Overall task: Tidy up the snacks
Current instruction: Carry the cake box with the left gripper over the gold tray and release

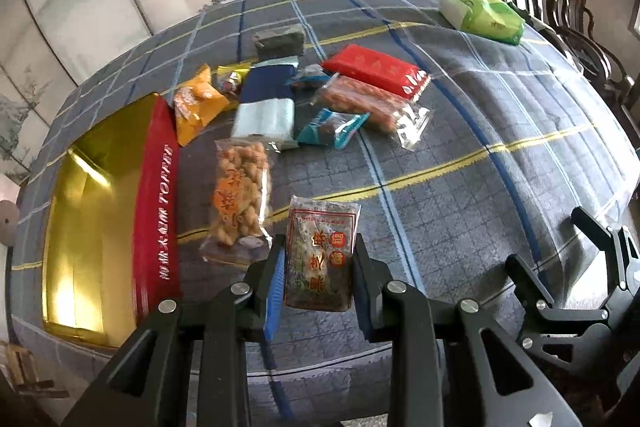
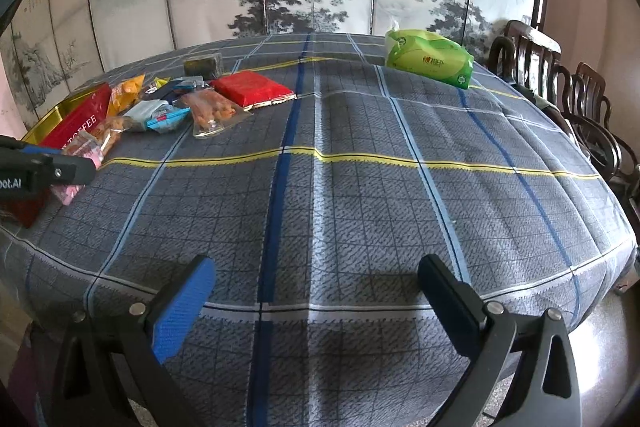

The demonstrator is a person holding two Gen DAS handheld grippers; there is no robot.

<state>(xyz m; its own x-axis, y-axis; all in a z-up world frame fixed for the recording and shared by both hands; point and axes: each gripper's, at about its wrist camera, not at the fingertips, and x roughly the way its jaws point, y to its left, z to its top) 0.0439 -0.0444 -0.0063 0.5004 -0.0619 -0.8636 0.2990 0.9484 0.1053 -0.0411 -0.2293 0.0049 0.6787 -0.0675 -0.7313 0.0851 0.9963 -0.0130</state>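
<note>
Left wrist view has the left gripper [image 1: 320, 267] clenched on a small clear snack packet [image 1: 322, 251] with a red-bordered label and orange-red characters too small to read; it hangs above the plaid tablecloth [image 1: 460, 155] near the table's near edge. Just beside it, toward the left edge, lies a clear bag of golden puffed snacks [image 1: 242, 195] printed with orange characters. At the left edge sits an open gold-lined tin [image 1: 92, 219] whose red wall reads "TOFFEE" beside white characters. Farther back, a red packet [image 1: 376, 69] with faint gold print, a teal wrapper [image 1: 334, 127] and an orange pouch [image 1: 196, 103] cluster together. Near the far right corner rests a green tissue pack [image 2: 430, 61] with small print I cannot read. Right wrist view shows the right gripper [image 2: 316, 291] released, jaws wide apart over bare cloth, nothing between them.
</note>
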